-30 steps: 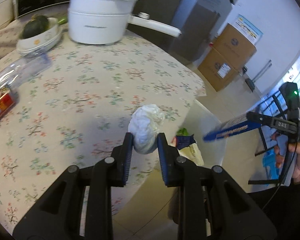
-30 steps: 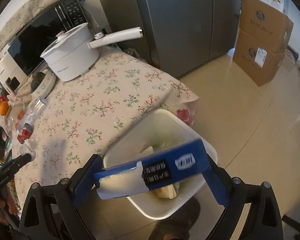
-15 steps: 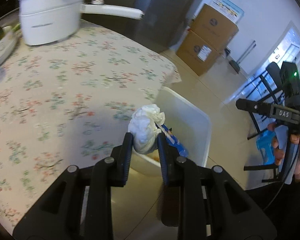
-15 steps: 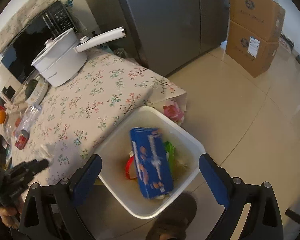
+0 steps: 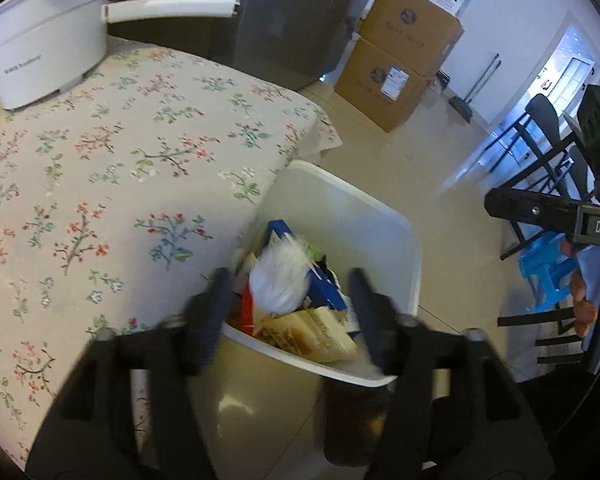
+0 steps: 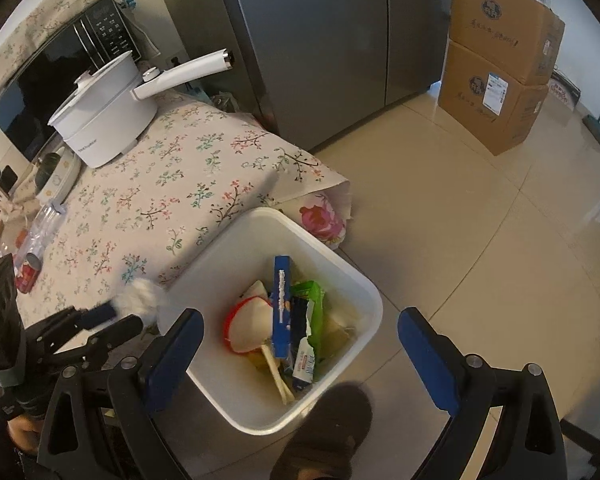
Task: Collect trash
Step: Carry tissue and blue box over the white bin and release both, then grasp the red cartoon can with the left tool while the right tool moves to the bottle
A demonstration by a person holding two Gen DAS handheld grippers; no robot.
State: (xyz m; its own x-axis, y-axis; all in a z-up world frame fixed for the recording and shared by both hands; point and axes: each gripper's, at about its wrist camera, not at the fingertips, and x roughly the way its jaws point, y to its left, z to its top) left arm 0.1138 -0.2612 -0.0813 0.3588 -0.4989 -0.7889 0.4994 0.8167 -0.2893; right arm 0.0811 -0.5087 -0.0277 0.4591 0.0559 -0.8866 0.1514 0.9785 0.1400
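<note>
A white trash bin (image 5: 384,220) (image 6: 256,232) stands on the floor against the table's edge and holds wrappers, a blue box (image 6: 281,304) and a red-rimmed lid. My left gripper (image 5: 288,304) is open over the bin's near rim. A crumpled white tissue (image 5: 280,280) is between and just beyond its spread fingers, blurred, over the trash. In the right wrist view the tissue (image 6: 142,298) shows at the left gripper's tips beside the bin. My right gripper (image 6: 300,344) is open and empty above the bin.
The table has a floral cloth (image 5: 100,160) with a white long-handled pot (image 5: 44,40) at the back. A plastic bottle (image 6: 40,232) and red can (image 6: 26,276) lie on it. Cardboard boxes (image 6: 500,72), a grey fridge (image 6: 320,40) and chairs (image 5: 548,160) stand around.
My left gripper moved over the bin and opened, letting go of the tissue. My right gripper dropped the blue box into the bin and stays open.
</note>
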